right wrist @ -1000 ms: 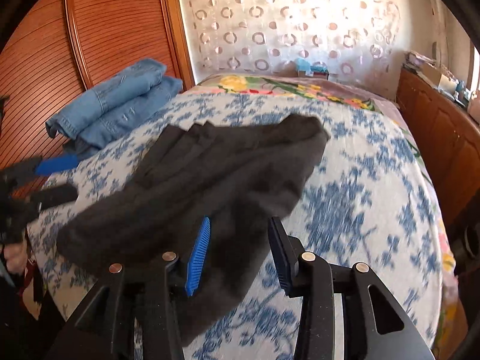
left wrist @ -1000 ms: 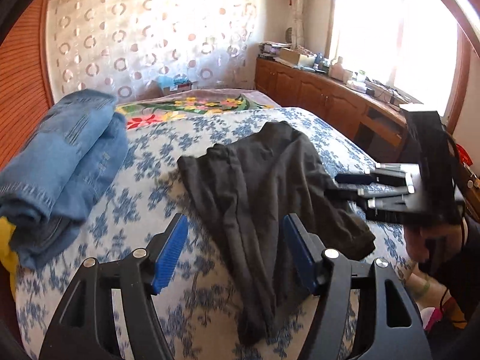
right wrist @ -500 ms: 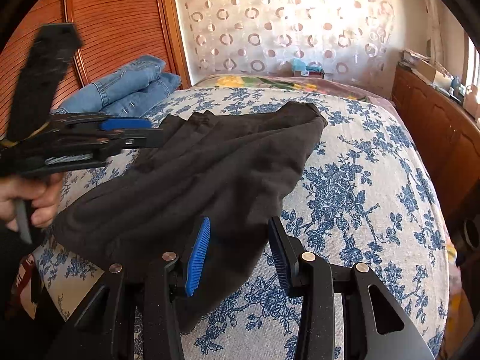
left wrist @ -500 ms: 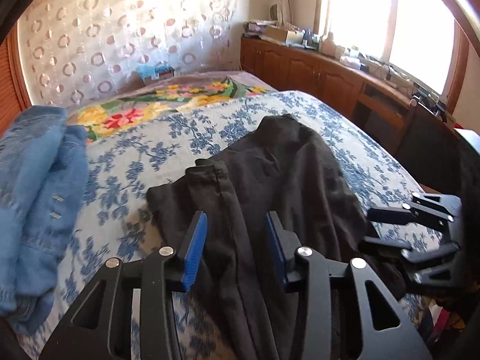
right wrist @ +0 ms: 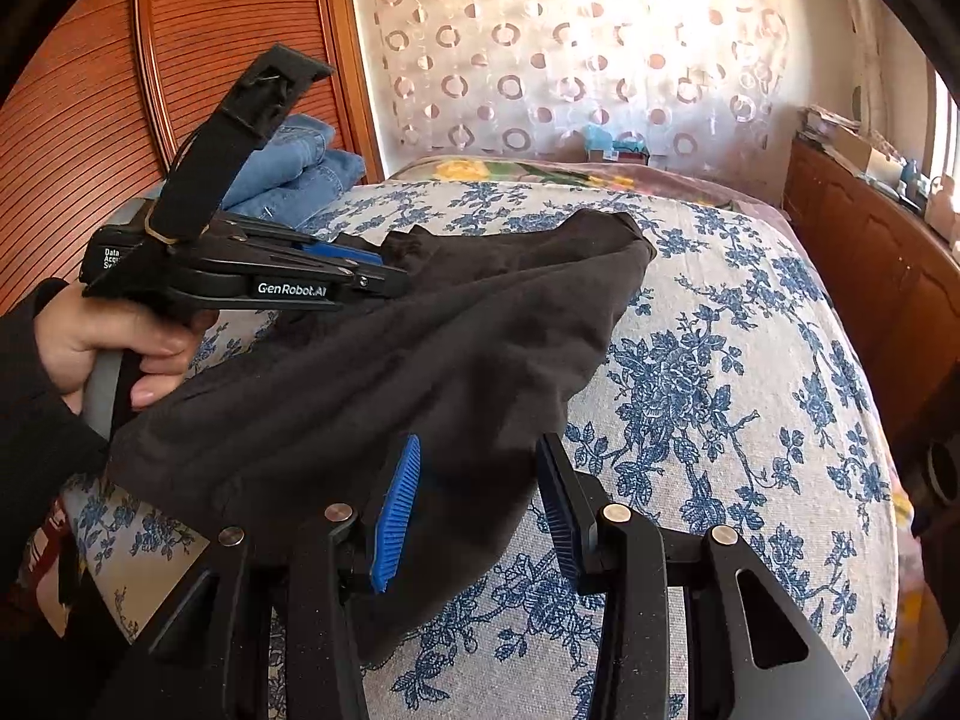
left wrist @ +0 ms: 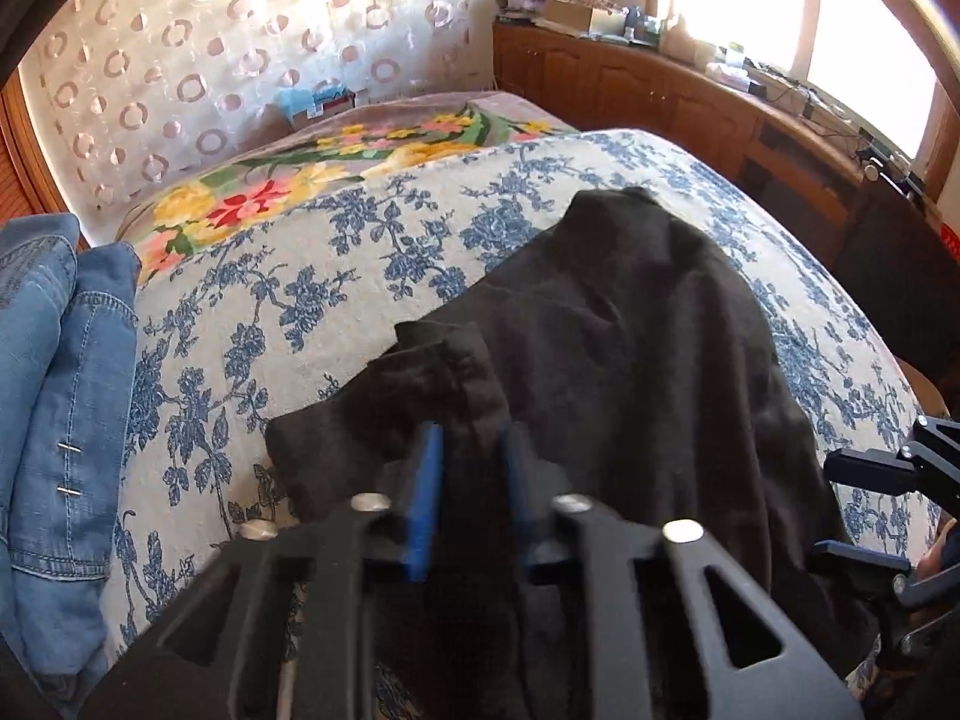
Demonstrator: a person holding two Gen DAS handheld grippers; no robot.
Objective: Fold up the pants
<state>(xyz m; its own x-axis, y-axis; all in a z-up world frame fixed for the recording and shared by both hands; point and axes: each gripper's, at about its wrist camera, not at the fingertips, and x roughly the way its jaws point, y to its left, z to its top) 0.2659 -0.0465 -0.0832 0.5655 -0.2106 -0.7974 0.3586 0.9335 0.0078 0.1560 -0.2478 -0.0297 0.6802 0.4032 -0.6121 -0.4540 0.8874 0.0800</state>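
Pants, black soft cloth (right wrist: 384,372), spread rumpled across blue-flowered white bedspread (right wrist: 720,360), near folded blue denim jeans (left wrist: 54,396). Folding barely begun. Left gripper (left wrist: 471,480) pinched narrow on pants edge; right gripper (right wrist: 474,504) wide, straddling cloth. Legible: "GenRobot.AI".

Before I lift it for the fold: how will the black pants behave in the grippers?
Probably floppy: the black pants lie in soft wrinkles and bunch at the left gripper. Likely light, a thin-looking knit. The unheld part by the right gripper may sag.
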